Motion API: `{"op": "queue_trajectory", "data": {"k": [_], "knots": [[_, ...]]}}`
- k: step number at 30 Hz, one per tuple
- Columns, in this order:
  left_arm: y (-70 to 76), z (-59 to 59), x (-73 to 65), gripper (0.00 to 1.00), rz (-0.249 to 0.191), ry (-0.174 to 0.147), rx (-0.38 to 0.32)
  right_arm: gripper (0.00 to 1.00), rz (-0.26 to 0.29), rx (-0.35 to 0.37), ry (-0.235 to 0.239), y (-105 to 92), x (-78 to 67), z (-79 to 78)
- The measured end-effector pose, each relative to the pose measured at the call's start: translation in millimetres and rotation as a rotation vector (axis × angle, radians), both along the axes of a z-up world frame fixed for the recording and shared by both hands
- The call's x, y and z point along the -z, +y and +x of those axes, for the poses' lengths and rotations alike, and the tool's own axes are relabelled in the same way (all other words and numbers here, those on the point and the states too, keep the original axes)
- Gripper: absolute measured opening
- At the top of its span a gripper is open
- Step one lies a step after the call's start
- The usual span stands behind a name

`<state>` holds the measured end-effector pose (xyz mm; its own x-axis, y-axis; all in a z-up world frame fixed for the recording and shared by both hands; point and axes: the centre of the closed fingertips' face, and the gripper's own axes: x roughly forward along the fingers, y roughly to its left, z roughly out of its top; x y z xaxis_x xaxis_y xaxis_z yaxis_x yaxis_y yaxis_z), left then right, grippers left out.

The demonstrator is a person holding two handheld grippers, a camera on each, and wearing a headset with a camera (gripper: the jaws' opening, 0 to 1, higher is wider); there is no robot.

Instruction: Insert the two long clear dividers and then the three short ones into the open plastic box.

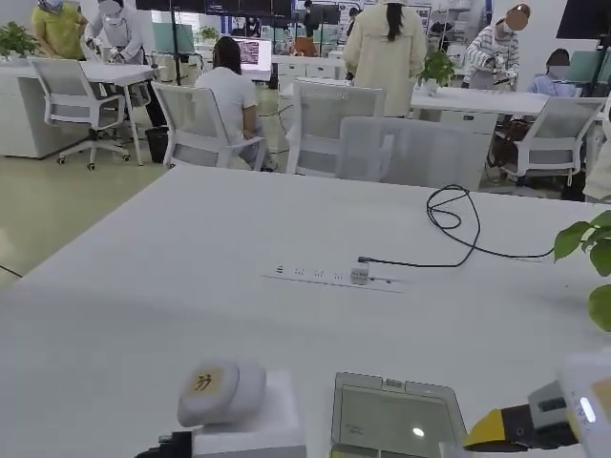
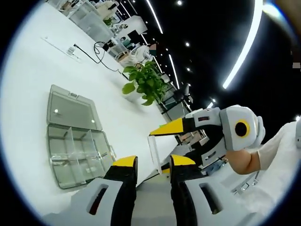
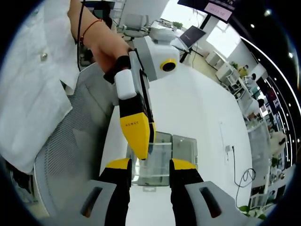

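My right hand-held gripper [image 3: 150, 165] holds 1 clear divider [image 3: 162, 157] in the air, pinched across its width, so the jaws stand moderately wide with the sheet spanning them. Whether it is a long or a short divider I cannot tell. My left hand-held gripper [image 2: 153, 160] has its 2 jaws a narrow gap apart, straddling one edge of the same sheet. I cannot tell whether they touch it.

The open plastic box [image 2: 51, 162] lies flat on the desk [image 2: 28, 84] with its lid [image 2: 70, 108] folded back on the far side. Its long axis runs roughly across my reach. From the right hand-held gripper the box sits straight ahead, beyond and below the divider. From the left one it lies off to the side. In the head view it sits between the 2 hand-held grippers, close to my edge of the desk. Some clear partitions seem to stand in it already, though I cannot count them.

I judge the right hand the better placed to lower the divider, turned to line up with a slot. The left hand-held gripper beside the sheet is the nearest obstruction. The plant [image 2: 143, 82], the power strip [image 1: 329, 277] and the cable [image 1: 458, 224] stand well apart.
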<state>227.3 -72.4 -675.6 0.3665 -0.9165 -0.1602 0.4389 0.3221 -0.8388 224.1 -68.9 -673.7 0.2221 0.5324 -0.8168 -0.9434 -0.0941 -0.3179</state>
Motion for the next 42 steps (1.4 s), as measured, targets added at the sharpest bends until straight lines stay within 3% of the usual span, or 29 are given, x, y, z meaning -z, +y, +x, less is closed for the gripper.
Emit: {"op": "queue_trajectory", "data": {"k": [14, 20, 25, 29, 33, 34, 37, 39, 42], "knots": [[-6.3, -8.9, 0.8, 0.0, -0.005, 0.017, 0.041, 0.33, -0.012, -0.011, -0.001, 1.6, 1.7, -5.0], [-5.4, -8.4, 2.1, 0.0, -0.001, 0.01, 0.027, 0.33, -0.013, -0.012, -0.003, 2.1, 1.3, -5.5], [-4.5, -9.4, 1.9, 0.0, -0.021, 0.031, 0.015, 0.35, -0.011, -0.016, -0.004, 3.2, 1.9, -5.8], [-3.6, -8.8, 2.8, 0.0, -0.008, 0.016, 0.012, 0.35, -0.006, -0.011, 0.006, 3.4, 0.8, -5.0], [-0.6, -12.5, 7.8, 0.0, 0.082, -0.084, 0.062, 0.35, 0.052, 0.017, 0.069, 2.0, -8.2, -2.3], [-0.6, -15.2, 9.6, 0.0, 0.119, -0.136, 0.091, 0.35, 0.064, 0.026, 0.088, 1.1, -9.6, -1.5], [-1.8, -21.8, 8.4, 0.0, 0.175, -0.247, 0.148, 0.34, 0.085, 0.031, 0.139, -1.7, -12.2, -0.9], [-3.0, -26.2, 7.2, 0.0, 0.203, -0.318, 0.181, 0.32, 0.098, 0.027, 0.2, -3.3, -12.6, -4.2], [-4.5, -32.8, 6.7, 0.0, 0.232, -0.398, 0.229, 0.27, 0.135, 0.012, 0.311, -2.2, -16.9, -13.1]]}}
